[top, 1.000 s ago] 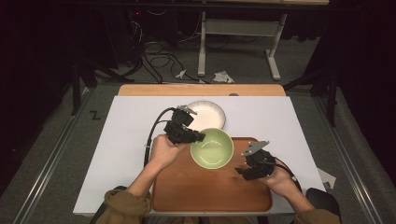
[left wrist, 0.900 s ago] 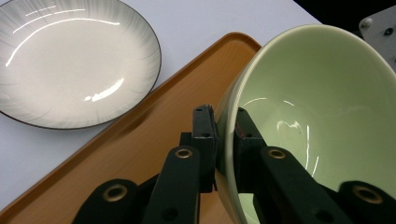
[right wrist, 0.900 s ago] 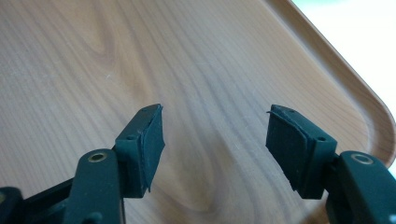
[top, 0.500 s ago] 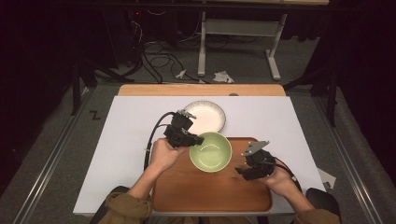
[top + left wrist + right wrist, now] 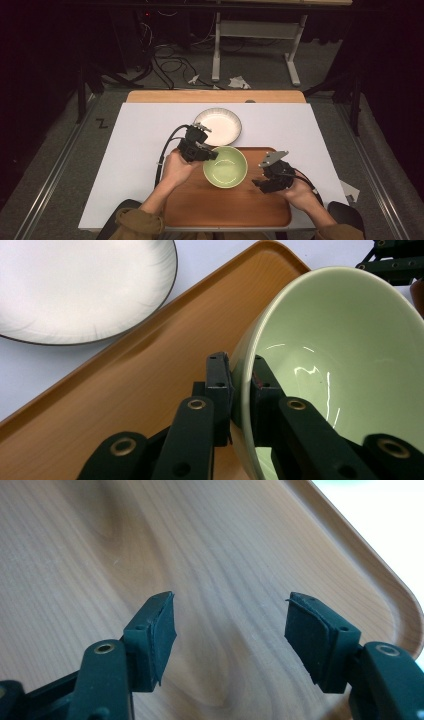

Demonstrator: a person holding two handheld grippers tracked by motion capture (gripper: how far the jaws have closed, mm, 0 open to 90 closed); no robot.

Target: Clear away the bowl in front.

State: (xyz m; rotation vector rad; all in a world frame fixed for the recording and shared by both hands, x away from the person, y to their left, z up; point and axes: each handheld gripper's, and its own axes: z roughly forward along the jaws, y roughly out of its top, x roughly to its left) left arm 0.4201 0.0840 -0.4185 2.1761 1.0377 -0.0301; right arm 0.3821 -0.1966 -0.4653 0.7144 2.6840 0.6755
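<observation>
A pale green bowl (image 5: 225, 166) sits over the back half of the wooden tray (image 5: 200, 205). My left gripper (image 5: 209, 155) is shut on the bowl's left rim. In the left gripper view the green bowl (image 5: 340, 355) has its rim pinched between the two pads, one outside and one inside, at my left gripper (image 5: 241, 385). My right gripper (image 5: 258, 185) hovers over the tray's right part, open, with nothing between its fingers. In the right gripper view my right gripper (image 5: 230, 625) looks down on the bare tray (image 5: 100, 555).
A white plate (image 5: 218, 125) with a dark rim lies on the white table top (image 5: 140, 135) just behind the tray. The white plate (image 5: 80, 285) also appears beyond the tray's edge (image 5: 150, 345). Cables and a desk frame stand on the floor behind the table.
My left gripper has sunk with the green bowl toward the tray, shifting slightly nearer the person. The right gripper has stayed put.
</observation>
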